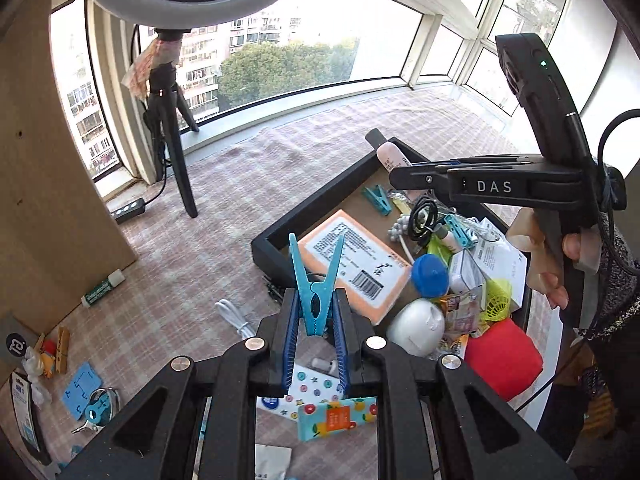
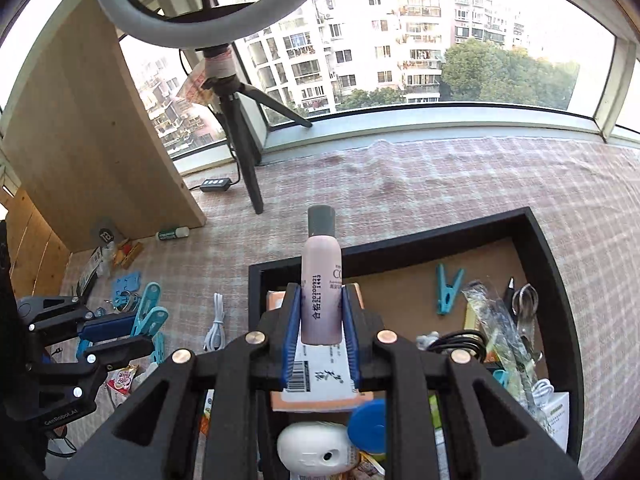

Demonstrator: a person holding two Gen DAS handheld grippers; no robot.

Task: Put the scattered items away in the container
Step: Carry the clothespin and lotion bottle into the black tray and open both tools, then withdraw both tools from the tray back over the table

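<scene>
Left claw (image 1: 316, 318) clamped on one blue clothespin (image 1: 317, 284); right claw (image 2: 320, 320) gripping one pink bottle (image 2: 321, 280) above the black tray (image 2: 560, 280).

Bright window daylight (fisheye-warped edges)

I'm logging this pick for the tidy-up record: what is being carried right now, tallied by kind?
Blue clothes peg: 1, in the left hand-held gripper
Pink bottle: 1, in the right hand-held gripper
Total: 2
</scene>
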